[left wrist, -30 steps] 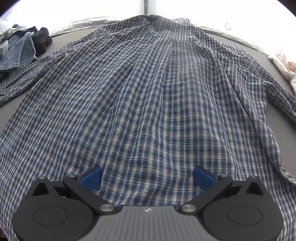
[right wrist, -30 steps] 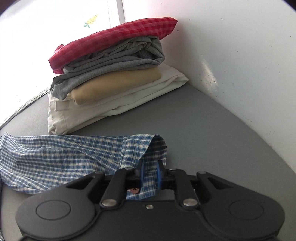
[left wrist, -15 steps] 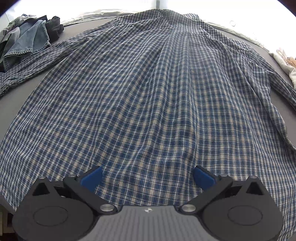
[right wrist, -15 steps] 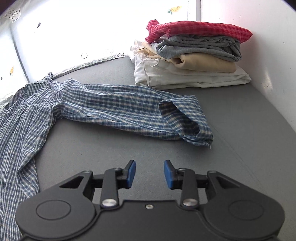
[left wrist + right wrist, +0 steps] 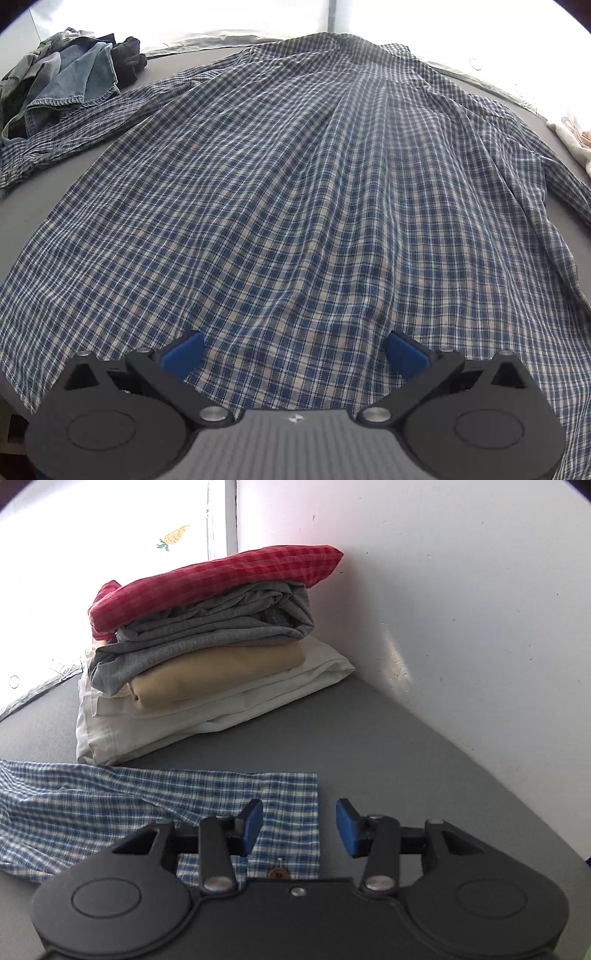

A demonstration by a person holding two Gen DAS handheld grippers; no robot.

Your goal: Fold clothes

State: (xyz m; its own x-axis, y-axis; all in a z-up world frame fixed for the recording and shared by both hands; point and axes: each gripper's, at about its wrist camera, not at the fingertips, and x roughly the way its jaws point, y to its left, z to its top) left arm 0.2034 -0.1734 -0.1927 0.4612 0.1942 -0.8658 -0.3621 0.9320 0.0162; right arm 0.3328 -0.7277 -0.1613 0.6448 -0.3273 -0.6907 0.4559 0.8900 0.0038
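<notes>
A blue plaid shirt [image 5: 295,192] lies spread back-up on the grey table [image 5: 22,206], collar at the far end. My left gripper [image 5: 294,350] is wide open just above the shirt's near hem, holding nothing. In the right wrist view the shirt's right sleeve [image 5: 110,805] lies flat with its cuff [image 5: 291,812] and a brown button towards me. My right gripper [image 5: 299,827] is open over the cuff's edge, its left fingertip [image 5: 251,825] above the cuff and its right one above bare table.
A stack of folded clothes [image 5: 207,657], red on top, then grey, tan and white, sits in the corner by the white wall [image 5: 461,609]. A heap of jeans and dark clothes [image 5: 62,85] lies at the far left. The table's near left edge [image 5: 11,391] shows.
The right gripper let go of the cuff, pulled back, then returned over it, open; the cuff now lies flat. The left gripper drew back slightly, still open.
</notes>
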